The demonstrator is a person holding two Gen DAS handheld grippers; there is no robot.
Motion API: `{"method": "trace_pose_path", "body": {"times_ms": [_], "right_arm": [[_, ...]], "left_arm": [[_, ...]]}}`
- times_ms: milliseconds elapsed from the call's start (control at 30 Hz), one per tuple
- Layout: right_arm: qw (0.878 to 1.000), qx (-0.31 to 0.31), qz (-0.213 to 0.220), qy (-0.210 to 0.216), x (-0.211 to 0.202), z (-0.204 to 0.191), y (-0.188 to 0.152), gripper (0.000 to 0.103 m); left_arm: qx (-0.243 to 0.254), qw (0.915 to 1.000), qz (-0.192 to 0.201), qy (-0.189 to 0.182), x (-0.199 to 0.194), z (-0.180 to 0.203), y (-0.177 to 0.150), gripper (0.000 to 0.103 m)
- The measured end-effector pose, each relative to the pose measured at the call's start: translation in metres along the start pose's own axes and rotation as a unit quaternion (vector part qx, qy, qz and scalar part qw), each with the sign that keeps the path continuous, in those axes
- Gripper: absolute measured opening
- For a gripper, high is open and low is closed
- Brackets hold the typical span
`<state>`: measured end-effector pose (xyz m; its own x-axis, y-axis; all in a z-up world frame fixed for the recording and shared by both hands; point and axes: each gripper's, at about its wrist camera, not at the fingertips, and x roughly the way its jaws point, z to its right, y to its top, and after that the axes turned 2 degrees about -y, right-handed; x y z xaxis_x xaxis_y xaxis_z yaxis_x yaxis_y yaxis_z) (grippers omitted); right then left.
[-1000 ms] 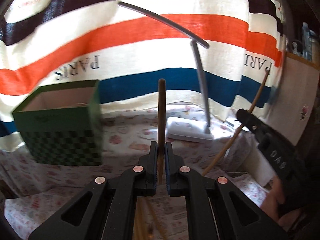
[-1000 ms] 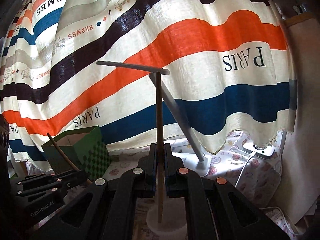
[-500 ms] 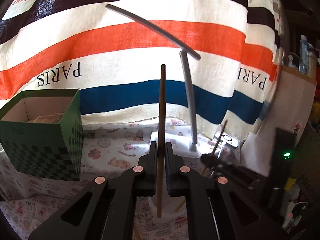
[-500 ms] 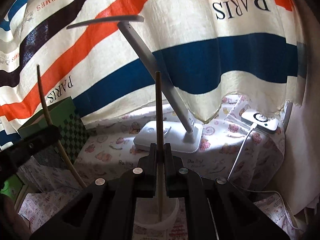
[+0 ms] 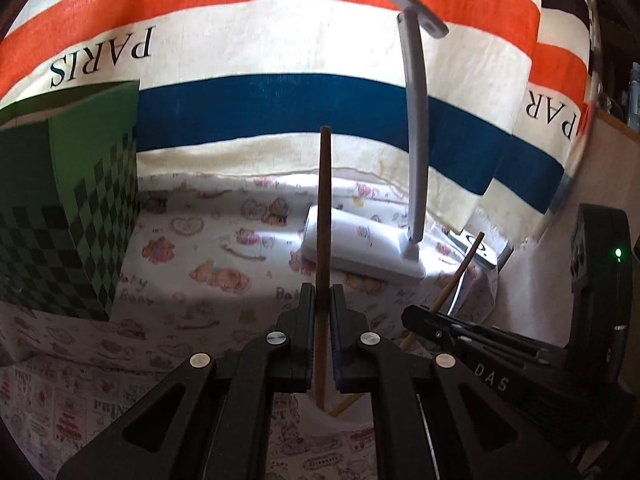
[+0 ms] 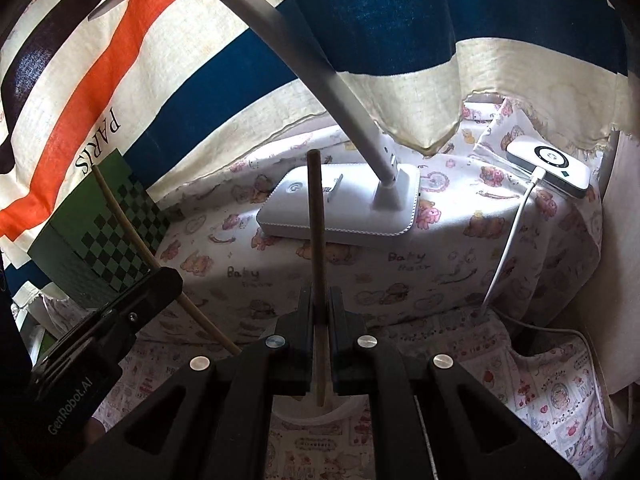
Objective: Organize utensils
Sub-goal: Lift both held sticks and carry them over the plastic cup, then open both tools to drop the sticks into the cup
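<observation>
Before the striped curtain (image 5: 280, 40), on the bear-print tablecloth (image 5: 208, 256), a white cup (image 6: 320, 410) sits under both grippers (left (image 5: 322, 296), right (image 6: 319, 298)), each clamped on a brown chopstick (image 5: 323, 208) (image 6: 316, 216) with its lower tip over the cup.

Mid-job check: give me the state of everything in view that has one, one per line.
Left gripper: jaws shut on a chopstick, upright, tip down in the white cup.
Right gripper: jaws shut on a second chopstick, tip in the cup.
Green box: upright on the table; top not visible.
Lamp: standing; on or off unclear.
Charger: cable plugged in.
</observation>
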<state>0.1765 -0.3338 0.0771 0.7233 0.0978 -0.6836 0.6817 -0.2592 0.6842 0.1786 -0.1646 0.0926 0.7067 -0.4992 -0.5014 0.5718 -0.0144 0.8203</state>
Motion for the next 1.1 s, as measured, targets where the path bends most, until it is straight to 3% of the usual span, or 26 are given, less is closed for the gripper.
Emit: {"method": "trace_pose_path", "body": {"times_ms": [167, 300, 433, 500, 567, 600, 633, 733, 800, 967, 1033, 1100], "right_arm": [[1.0, 0.01, -0.02, -0.013, 0.011, 0.004, -0.001, 0.007], [0.999, 0.01, -0.03, -0.026, 0.017, 0.005, -0.003, 0.008], [0.999, 0.009, -0.038, -0.021, 0.016, 0.004, -0.002, 0.018], [0.999, 0.002, -0.023, -0.023, 0.009, 0.001, -0.002, 0.027], [1.0, -0.01, -0.006, -0.022, -0.001, -0.004, -0.001, 0.043], [1.0, -0.017, 0.006, -0.015, -0.007, -0.007, 0.0, 0.057], [1.0, -0.022, 0.016, -0.009, -0.013, -0.011, 0.0, 0.065], [0.999, -0.038, 0.038, 0.003, -0.032, -0.022, -0.002, 0.066], [0.997, -0.052, 0.047, 0.017, -0.042, -0.033, -0.004, 0.066], [0.991, -0.099, 0.085, 0.041, -0.074, -0.063, -0.022, 0.07], [0.989, -0.105, 0.077, 0.064, -0.079, -0.072, -0.031, 0.072], [0.989, -0.116, 0.046, 0.081, -0.079, -0.079, -0.038, 0.072]], "left_arm": [[0.012, 0.9993, -0.02, 0.029, 0.006, -0.002, -0.007, 0.006], [0.006, 0.9994, -0.027, 0.023, 0.008, -0.005, -0.008, 0.007], [0.017, 0.9993, -0.012, 0.031, -0.002, -0.005, -0.008, 0.012], [0.024, 0.9992, 0.001, 0.033, -0.012, -0.005, -0.006, 0.029], [0.018, 0.999, 0.017, 0.038, -0.026, -0.009, -0.003, 0.04], [0.016, 0.9986, 0.025, 0.045, -0.033, -0.011, -0.002, 0.046], [0.016, 0.998, 0.035, 0.051, -0.041, -0.013, -0.002, 0.048], [0.018, 0.9955, 0.066, 0.065, -0.068, -0.019, -0.003, 0.06], [0.028, 0.993, 0.082, 0.08, -0.089, -0.022, -0.006, 0.076], [0.049, 0.9822, 0.123, 0.133, -0.141, -0.033, -0.02, 0.091], [0.049, 0.9771, 0.143, 0.15, -0.161, -0.04, -0.03, 0.1], [0.047, 0.9709, 0.165, 0.167, -0.181, -0.05, -0.044, 0.103]]}}
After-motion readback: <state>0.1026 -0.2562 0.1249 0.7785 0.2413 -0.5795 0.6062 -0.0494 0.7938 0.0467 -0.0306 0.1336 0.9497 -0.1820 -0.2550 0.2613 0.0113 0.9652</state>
